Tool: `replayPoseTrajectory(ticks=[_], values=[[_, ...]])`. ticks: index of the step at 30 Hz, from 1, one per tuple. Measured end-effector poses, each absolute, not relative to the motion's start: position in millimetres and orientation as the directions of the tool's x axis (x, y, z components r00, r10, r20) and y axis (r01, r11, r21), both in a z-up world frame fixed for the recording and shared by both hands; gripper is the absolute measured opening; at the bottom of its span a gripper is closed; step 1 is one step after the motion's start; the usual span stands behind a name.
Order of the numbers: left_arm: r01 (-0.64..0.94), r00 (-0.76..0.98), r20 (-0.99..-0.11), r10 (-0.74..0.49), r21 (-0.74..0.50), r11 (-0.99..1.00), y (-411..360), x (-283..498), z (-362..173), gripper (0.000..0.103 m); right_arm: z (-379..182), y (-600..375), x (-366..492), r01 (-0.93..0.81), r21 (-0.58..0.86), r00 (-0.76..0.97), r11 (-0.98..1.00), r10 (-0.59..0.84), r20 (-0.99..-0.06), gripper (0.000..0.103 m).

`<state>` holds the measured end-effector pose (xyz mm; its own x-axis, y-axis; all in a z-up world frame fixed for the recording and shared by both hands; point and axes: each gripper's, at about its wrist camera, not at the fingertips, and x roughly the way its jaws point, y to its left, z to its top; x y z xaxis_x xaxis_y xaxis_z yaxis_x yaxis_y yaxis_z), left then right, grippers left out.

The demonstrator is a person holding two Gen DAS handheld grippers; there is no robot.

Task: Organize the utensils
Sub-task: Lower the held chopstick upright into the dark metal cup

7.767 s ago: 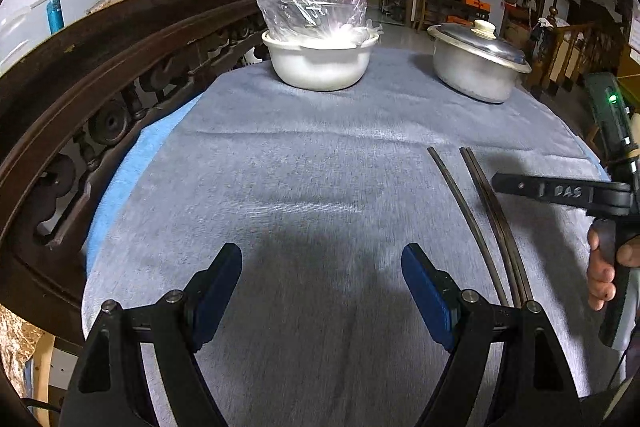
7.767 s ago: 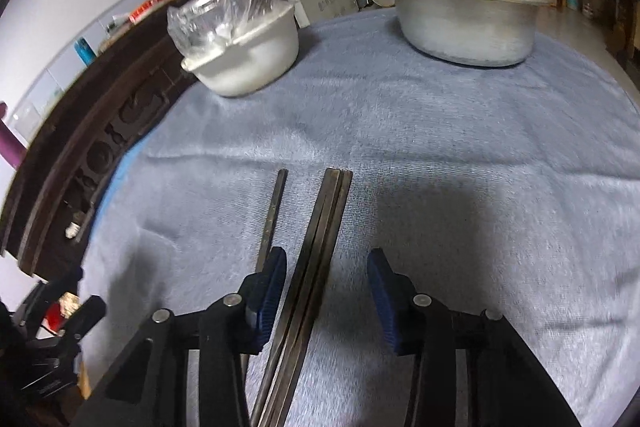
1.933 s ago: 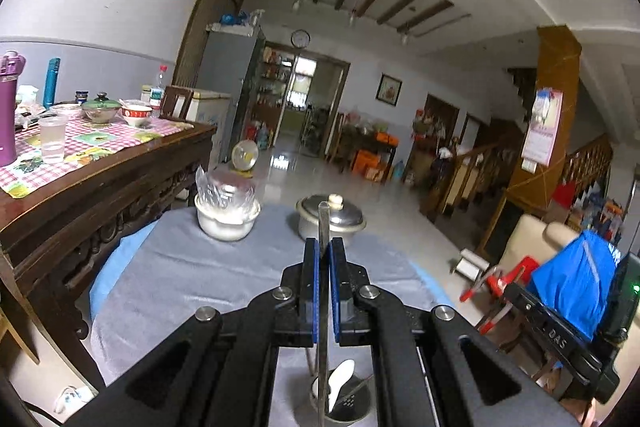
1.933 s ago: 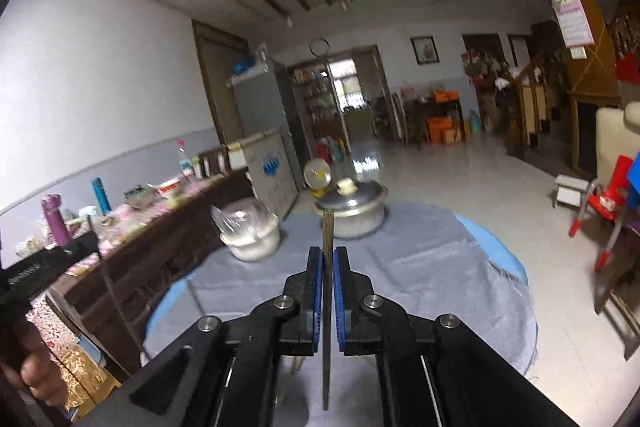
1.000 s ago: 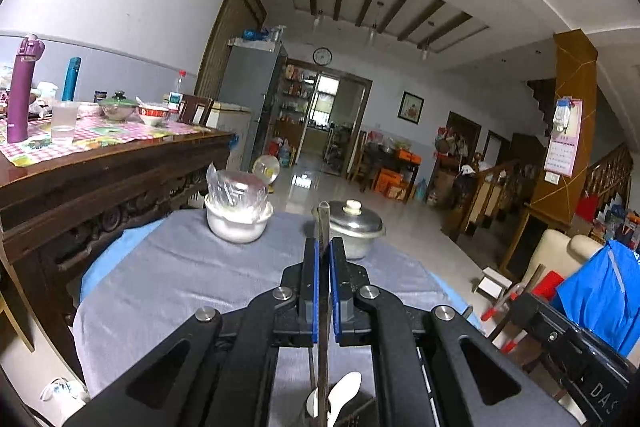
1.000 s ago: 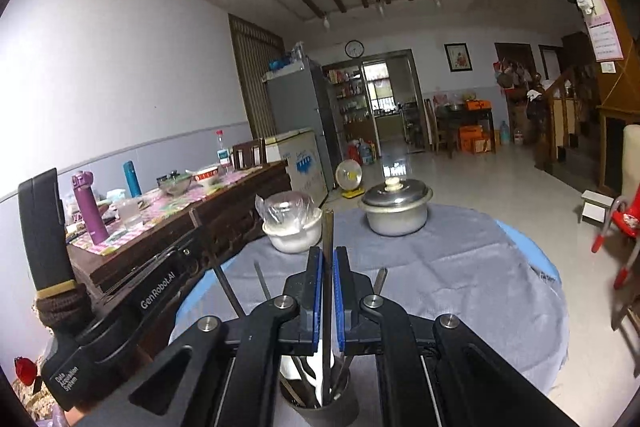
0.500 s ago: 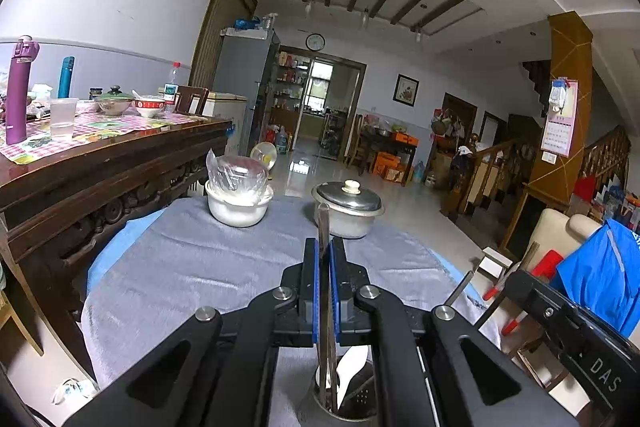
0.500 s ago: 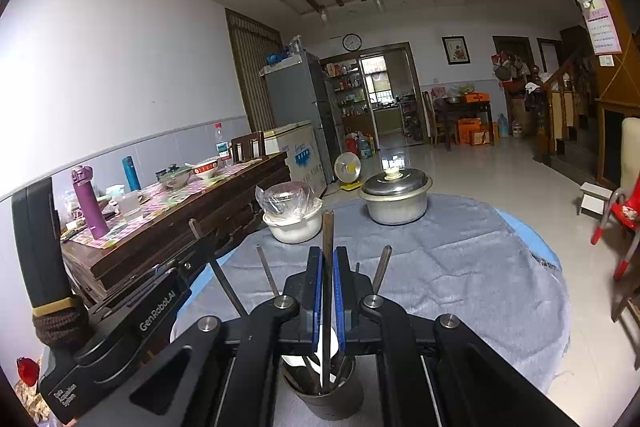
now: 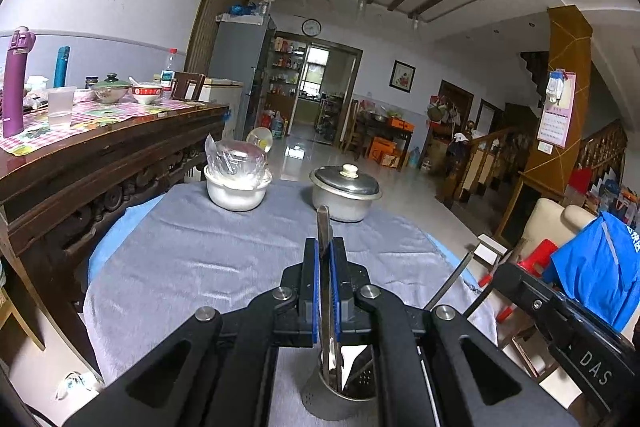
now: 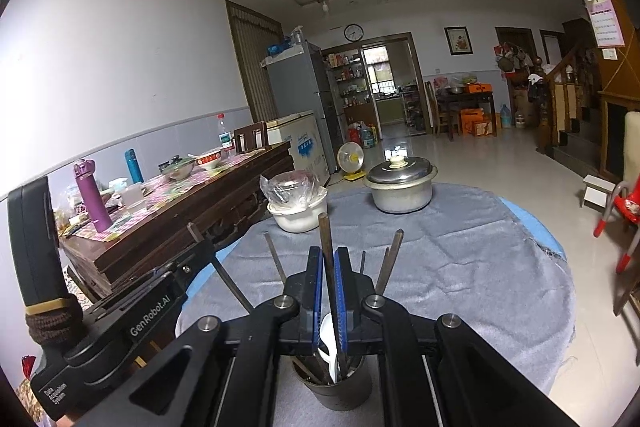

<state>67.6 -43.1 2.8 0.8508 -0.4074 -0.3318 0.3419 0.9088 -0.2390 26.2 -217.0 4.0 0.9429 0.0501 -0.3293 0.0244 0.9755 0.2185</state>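
Left hand-held gripper (image 9: pixel 326 259): in my left hand, blue pads clamped tight on one dark chopstick (image 9: pixel 323 227), held upright, its lower end down in the holder.
Right hand-held gripper (image 10: pixel 328 267): in my right hand, pads pinched on a second chopstick (image 10: pixel 325 239), also upright over the holder.
Utensil holder (image 10: pixel 340 387): perforated metal cup, just below both sets of pads, on the grey cloth (image 10: pixel 460 259). A white spoon (image 10: pixel 327 331) and several more dark chopsticks (image 10: pixel 390 255) lean inside it.
Counter (image 9: pixel 108 251): round, blue edge showing under the cloth.
Far edge: white bowl (image 9: pixel 236 191) with clear plastic bag on the left, lidded metal pot (image 9: pixel 345 193) to its right, apart from each other.
Beyond: long dark wooden sideboard (image 9: pixel 100 155) with bottles and bowls.
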Motion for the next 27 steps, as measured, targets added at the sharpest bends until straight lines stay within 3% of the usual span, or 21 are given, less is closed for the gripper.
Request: replayPoseTrajectory(ticks=[27], values=[[0.317, 0.831, -0.403, -0.384, -0.225, 0.921, -42.7, 73.2, -11.1, 0.007, -8.7, -218.9, 30.8, 0.02, 0.273, 0.929, 0.962, 0.083, -0.36, 0.008]])
